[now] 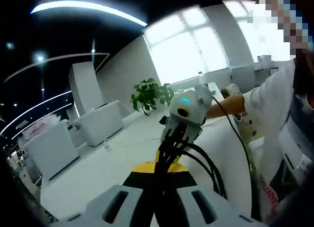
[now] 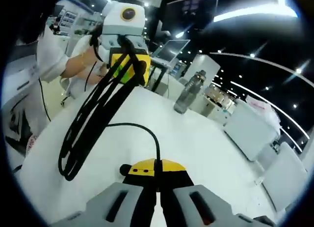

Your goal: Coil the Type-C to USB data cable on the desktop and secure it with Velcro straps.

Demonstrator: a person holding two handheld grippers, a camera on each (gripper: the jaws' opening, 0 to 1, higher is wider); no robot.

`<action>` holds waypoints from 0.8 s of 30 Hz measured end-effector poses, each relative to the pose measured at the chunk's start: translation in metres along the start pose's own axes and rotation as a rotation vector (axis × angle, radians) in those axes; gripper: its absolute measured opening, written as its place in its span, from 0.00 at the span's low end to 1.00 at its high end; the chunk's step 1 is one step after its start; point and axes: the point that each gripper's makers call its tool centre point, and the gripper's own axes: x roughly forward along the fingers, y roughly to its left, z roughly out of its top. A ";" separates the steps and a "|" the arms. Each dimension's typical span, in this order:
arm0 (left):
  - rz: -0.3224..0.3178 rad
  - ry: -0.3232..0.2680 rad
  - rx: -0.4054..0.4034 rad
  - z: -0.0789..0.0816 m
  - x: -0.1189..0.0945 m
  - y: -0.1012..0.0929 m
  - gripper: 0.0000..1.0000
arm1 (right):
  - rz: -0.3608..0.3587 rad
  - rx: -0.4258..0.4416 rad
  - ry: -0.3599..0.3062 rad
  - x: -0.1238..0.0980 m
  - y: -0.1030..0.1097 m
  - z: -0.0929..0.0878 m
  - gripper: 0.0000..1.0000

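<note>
You are holding one black cable (image 2: 93,124) between your two grippers, above one white table (image 2: 206,148). In the right gripper view, your left gripper (image 2: 126,65) is pinching the bundle at its top, jaws closed on several strands that are hanging down in a long loop; the loop's lower end is lying just over the table near your sleeve. One strand is arcing from that loop across to your right gripper (image 2: 157,175), whose jaws are closed on it at the yellow tips.

In the left gripper view, your left gripper (image 1: 164,180) is showing the strands gathered between its closed jaws, and your right gripper (image 1: 184,120) is facing it from the far side.

One bottle (image 2: 189,92) is standing upright on the table, well apart from the cable. One plant (image 1: 149,94) is sitting beyond the table's edge.
</note>
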 end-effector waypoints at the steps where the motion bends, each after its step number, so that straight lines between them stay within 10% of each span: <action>1: -0.006 0.008 -0.002 -0.003 0.005 0.001 0.03 | 0.000 0.011 0.009 0.000 0.000 -0.006 0.01; 13: -0.045 0.223 0.019 -0.083 0.062 0.019 0.04 | -0.014 0.167 0.001 0.012 -0.008 -0.038 0.02; 24: -0.050 0.257 0.021 -0.103 0.074 0.022 0.08 | -0.190 0.254 -0.096 -0.017 -0.041 -0.033 0.04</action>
